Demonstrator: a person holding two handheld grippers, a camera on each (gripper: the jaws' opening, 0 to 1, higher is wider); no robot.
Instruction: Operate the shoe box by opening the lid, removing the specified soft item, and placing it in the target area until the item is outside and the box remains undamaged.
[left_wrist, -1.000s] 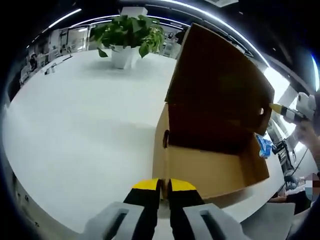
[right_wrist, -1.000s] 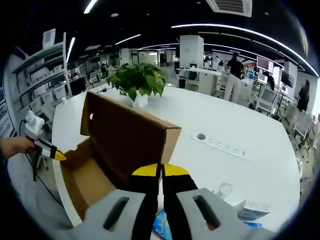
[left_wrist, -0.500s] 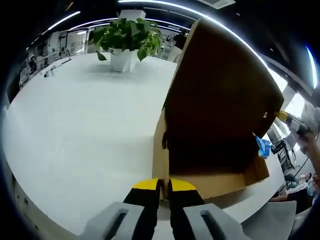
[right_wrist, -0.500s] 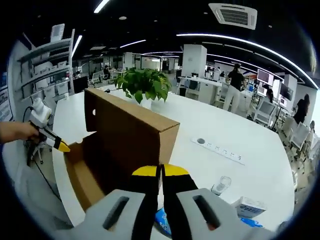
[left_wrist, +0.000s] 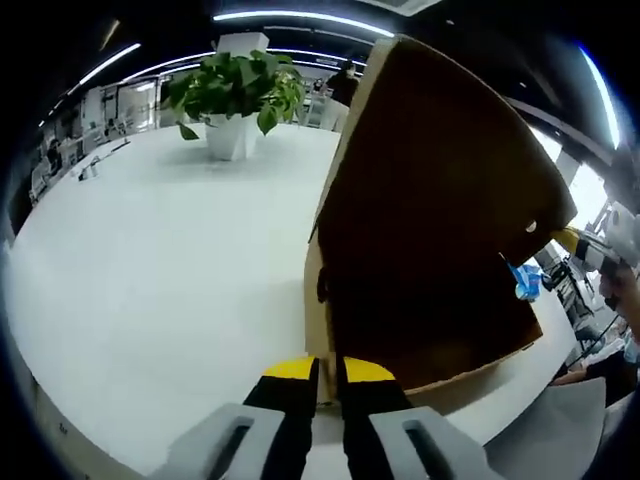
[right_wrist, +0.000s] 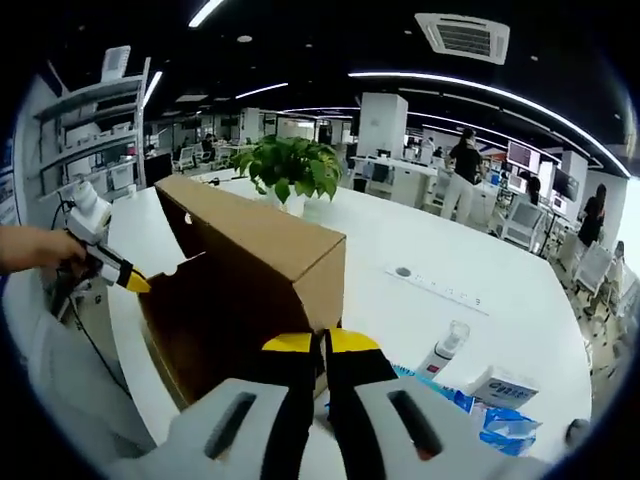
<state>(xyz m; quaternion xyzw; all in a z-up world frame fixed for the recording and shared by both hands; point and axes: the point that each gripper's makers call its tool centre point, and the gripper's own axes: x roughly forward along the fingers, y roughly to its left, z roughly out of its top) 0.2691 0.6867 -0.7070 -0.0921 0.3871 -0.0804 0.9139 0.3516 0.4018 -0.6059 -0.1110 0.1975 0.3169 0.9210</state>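
The cardboard shoe box (left_wrist: 430, 290) is seen on the white worktop (left_wrist: 150, 270), its lid (left_wrist: 440, 170) raised and shading the inside, so the contents cannot be made out. The left gripper (left_wrist: 320, 372) is held at the box's near corner, jaws together. The right gripper (right_wrist: 322, 348) is seen with jaws together beside the box (right_wrist: 250, 290). A potted plant (right_wrist: 290, 172) stands beyond. Blue packets (right_wrist: 480, 415) lie partly cut off.
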